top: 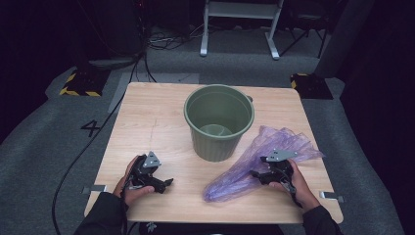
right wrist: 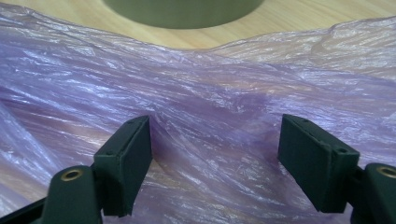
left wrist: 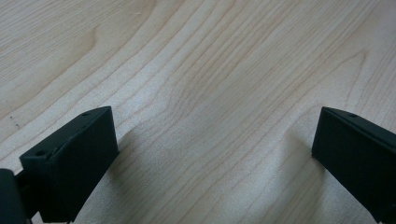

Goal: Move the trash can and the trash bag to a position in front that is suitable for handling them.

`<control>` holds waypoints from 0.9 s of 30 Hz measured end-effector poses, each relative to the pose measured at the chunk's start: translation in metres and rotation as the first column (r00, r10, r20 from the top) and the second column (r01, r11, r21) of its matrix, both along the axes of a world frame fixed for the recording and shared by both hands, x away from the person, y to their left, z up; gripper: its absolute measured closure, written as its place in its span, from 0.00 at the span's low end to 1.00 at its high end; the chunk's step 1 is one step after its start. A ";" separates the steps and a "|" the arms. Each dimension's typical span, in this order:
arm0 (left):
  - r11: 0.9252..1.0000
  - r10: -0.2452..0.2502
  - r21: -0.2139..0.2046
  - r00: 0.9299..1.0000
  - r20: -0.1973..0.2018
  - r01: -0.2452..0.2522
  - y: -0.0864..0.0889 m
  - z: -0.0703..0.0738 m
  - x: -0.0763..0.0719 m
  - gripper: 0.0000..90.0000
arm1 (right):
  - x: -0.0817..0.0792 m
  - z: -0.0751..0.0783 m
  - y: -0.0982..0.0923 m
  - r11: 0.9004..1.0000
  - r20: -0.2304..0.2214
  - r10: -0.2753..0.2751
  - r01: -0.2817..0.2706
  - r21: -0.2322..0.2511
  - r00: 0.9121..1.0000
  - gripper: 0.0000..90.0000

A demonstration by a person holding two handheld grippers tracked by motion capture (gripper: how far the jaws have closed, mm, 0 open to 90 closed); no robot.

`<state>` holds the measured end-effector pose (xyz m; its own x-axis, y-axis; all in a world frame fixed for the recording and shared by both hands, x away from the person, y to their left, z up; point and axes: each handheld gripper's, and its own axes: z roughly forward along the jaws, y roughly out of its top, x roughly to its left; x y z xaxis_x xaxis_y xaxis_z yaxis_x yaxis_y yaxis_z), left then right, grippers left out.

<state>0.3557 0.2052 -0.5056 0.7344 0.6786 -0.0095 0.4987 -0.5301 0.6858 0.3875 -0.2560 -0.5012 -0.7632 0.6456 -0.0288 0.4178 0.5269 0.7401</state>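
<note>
Wooden table (top: pixel 147 122): right gripper (top: pixel 259 175), jaws wide over purple bag (top: pixel 254 161) near right edge, should pinch one fold cleanly; left gripper (top: pixel 164 183) wide, empty.

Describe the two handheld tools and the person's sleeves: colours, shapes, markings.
Both tools, left and right, are black, each topped by a grey three-cornered plate with small holes. The jaws are flat black blocks with screw holes; brass-coloured pivot fittings sit at the right tool's jaw bases. The sleeves are dark.
</note>
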 end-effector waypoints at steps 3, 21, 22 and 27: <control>1.000 0.000 0.001 1.000 0.000 0.000 0.000 0.000 0.000 0.00 | 0.006 0.000 -0.004 1.000 -0.004 -0.015 0.015 0.005 1.000 0.28; 1.000 0.002 0.001 1.000 -0.001 -0.002 -0.001 0.000 -0.001 0.00 | 0.002 0.020 -0.009 0.998 0.077 -0.009 0.005 0.059 0.997 0.22; 1.000 0.001 0.001 1.000 -0.001 -0.001 -0.001 0.000 -0.001 0.00 | 0.000 0.024 -0.008 0.998 0.087 -0.007 0.001 0.069 0.996 0.22; 1.000 -0.002 0.002 1.000 -0.001 0.002 -0.001 0.000 -0.001 0.00 | -0.003 0.025 -0.006 0.999 0.105 -0.003 -0.003 0.052 0.994 0.19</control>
